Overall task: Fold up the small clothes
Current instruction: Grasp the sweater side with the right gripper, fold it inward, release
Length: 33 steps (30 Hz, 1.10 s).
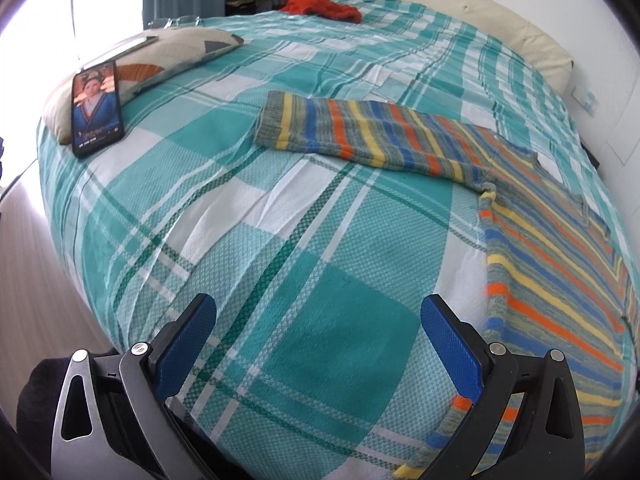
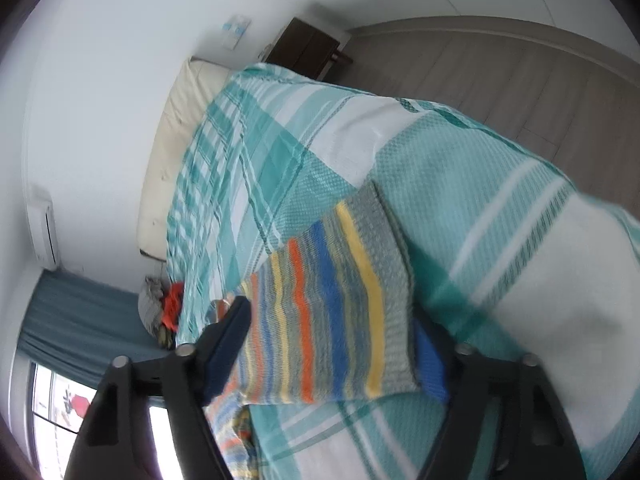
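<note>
- Striped knit sweater [image 1: 552, 240]: laid flat on the right side of the plaid bedspread [image 1: 280, 240], one sleeve [image 1: 360, 136] stretched leftward.
- Left claw [image 1: 318, 344]: spread wide, held over bare bedspread, nothing gripped.
- Right claw [image 2: 332, 356]: spread around the sweater's other sleeve [image 2: 332, 300]; contact cannot be told.
- Phone [image 1: 96, 108]: propped against a cushion [image 1: 176, 52], far left.

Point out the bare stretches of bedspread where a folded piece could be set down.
Widest free patch: the bedspread between the phone, the striped sweater and the open left hand-held gripper. A second lies beyond the sleeve, short of the orange garment. Crowded: the right side under the sweater, and the pillow corner.
</note>
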Each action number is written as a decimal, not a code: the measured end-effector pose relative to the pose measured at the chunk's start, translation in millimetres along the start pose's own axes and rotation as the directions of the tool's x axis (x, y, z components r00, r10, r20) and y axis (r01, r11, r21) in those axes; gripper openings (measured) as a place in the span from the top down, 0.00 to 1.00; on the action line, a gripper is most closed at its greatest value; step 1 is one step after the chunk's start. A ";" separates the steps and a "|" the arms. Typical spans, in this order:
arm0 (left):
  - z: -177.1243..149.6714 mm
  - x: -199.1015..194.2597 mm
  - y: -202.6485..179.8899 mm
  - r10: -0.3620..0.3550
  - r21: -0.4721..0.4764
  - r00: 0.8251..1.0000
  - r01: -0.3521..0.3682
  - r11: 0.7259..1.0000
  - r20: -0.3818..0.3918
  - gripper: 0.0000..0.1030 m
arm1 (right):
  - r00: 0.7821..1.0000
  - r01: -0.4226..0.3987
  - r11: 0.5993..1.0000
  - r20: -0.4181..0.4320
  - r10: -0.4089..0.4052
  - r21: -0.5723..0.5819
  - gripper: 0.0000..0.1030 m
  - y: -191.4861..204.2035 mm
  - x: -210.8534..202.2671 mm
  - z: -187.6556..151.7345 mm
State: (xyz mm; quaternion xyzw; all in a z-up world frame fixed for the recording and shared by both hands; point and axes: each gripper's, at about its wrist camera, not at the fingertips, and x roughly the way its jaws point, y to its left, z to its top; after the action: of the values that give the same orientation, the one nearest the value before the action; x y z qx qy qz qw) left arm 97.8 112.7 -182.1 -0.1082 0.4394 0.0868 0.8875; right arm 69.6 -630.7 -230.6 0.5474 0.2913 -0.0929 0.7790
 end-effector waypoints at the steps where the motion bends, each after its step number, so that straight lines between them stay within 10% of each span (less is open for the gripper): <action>1: -0.1 0.8 -0.6 0.001 0.002 1.000 -0.001 1.000 -0.002 0.01 | 0.999 0.028 1.000 -0.016 -0.028 -0.009 0.50 -1.7 2.3 3.4; 3: -0.4 2.4 -3.4 0.007 0.010 1.000 -0.007 1.000 -0.007 0.01 | 0.991 0.124 0.992 -0.039 -0.125 -0.037 0.97 -1.8 8.2 8.3; 7: -0.2 2.2 -8.9 -0.005 0.017 1.000 0.005 1.000 -0.003 0.01 | 0.982 0.190 0.968 0.015 -0.190 -0.166 0.98 39.3 -0.9 9.1; 11: 2.3 6.3 -16.8 -0.032 0.027 0.999 0.033 0.999 -0.012 0.01 | 0.999 -0.016 0.936 -0.043 0.001 -0.352 0.98 140.7 0.4 -14.7; 16: 2.9 6.6 -19.8 -0.038 0.040 0.999 0.039 0.998 -0.012 0.01 | 0.959 -0.250 0.830 -0.248 0.140 -0.499 0.97 271.8 56.4 -85.2; 19: 1.6 6.0 -13.3 -0.038 0.024 0.999 0.038 0.999 -0.015 0.01 | 0.918 -0.340 0.804 -0.357 0.171 -0.488 0.83 312.3 108.1 -133.2; 21: 0.9 7.6 -4.8 -0.038 -0.007 0.999 0.037 0.999 -0.028 0.01 | 0.883 -0.363 0.825 -0.442 0.157 -0.433 0.28 318.4 141.7 -156.3; 25: 1.2 8.3 10.6 -0.070 -0.076 0.997 0.067 0.995 -0.044 0.01 | 0.872 -0.372 0.827 -0.464 0.156 -0.421 0.28 316.7 156.6 -173.6; 33: 6.1 10.1 3.8 -0.077 -0.062 0.997 0.075 0.995 -0.031 0.01 | 0.976 0.003 0.784 -0.171 -0.139 -0.620 0.28 212.1 89.9 -123.6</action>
State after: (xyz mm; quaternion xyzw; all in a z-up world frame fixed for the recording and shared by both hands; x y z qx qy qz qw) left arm 107.5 118.6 -187.0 -0.1533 0.4467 0.0644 0.8791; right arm 197.6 -421.6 -139.7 0.2585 0.4055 0.0355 0.8761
